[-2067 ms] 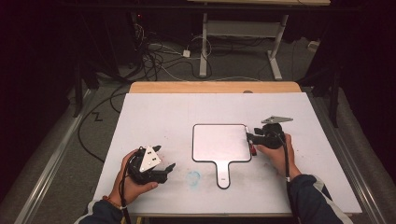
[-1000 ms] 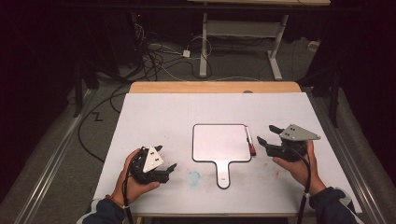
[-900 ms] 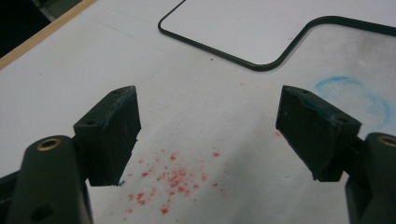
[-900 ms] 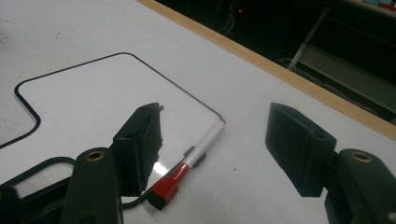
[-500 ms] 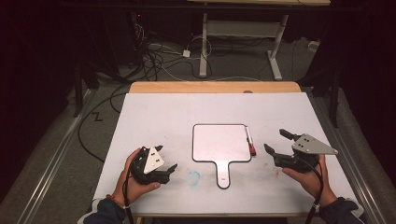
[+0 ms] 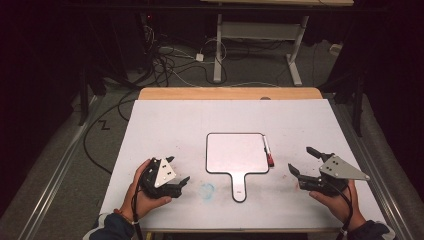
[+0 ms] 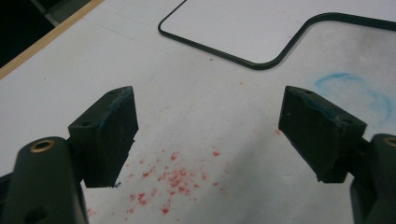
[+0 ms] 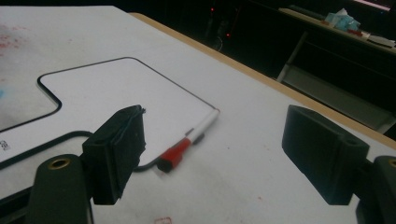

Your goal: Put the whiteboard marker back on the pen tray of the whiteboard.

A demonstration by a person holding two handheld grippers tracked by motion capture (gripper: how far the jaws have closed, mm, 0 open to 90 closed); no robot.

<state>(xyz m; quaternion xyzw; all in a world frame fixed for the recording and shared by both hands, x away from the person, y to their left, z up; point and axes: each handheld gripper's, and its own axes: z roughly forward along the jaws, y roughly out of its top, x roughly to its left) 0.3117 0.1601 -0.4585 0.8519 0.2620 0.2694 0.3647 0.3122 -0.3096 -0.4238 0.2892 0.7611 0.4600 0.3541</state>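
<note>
A small whiteboard [image 6: 235, 152] with a short handle lies flat in the middle of the white table. A marker with a red cap [image 6: 268, 151] rests along its right edge, cap toward me. My right gripper [image 6: 299, 158] hovers to the right of the marker, apart from it. Its jaws have just been opening and nothing is between them. In the right gripper view the marker [image 8: 196, 133] lies ahead of the open right gripper [image 8: 217, 140], beside the whiteboard [image 8: 116, 93]. My left gripper [image 6: 179, 169] rests open at the front left, empty. In its own view the left gripper [image 7: 210, 126] points toward the whiteboard [image 7: 261, 28].
A blue smudge [image 6: 206, 189] marks the table left of the board's handle, and red specks [image 7: 173, 179] lie under the left jaws. The table's wooden far edge [image 6: 230, 93] borders a dark floor with cables [image 6: 170, 60] and a desk frame [image 6: 260, 35].
The right hand has drawn back from the marker, rightward and toward the near edge, and its jaws stand wider. The marker stays by the board. The left hand has not moved.
</note>
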